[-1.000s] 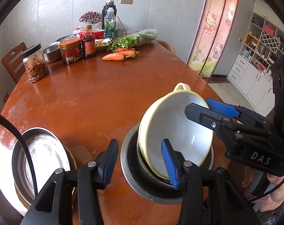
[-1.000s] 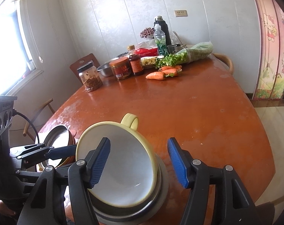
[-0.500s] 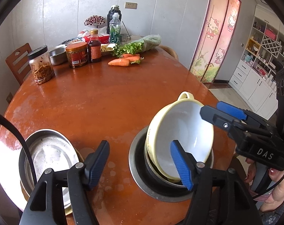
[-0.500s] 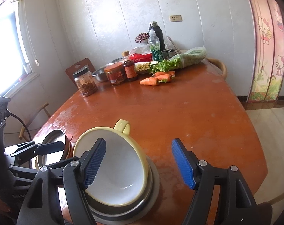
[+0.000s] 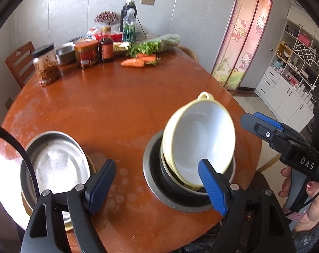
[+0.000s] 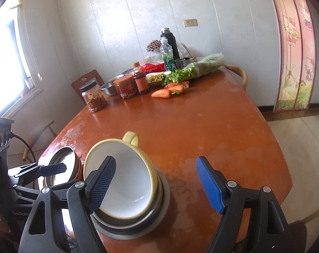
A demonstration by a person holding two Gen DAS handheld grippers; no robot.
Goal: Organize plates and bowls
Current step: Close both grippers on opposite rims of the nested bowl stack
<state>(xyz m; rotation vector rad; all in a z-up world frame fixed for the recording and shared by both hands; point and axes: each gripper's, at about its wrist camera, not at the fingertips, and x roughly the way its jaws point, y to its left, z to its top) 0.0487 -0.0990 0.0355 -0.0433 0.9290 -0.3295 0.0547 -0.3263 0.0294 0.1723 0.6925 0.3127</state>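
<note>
Your yellow bowl (image 5: 198, 141) leans tilted inside the steel dish (image 5: 157, 191). Both your left gripper (image 5: 157, 186) and right gripper (image 6: 156, 184) gape wide, gripping nothing.

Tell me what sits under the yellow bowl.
The yellow bowl leans tilted inside a dark metal bowl, which rests on a steel plate. Whatever lies beneath the yellow bowl's base is covered.
</note>
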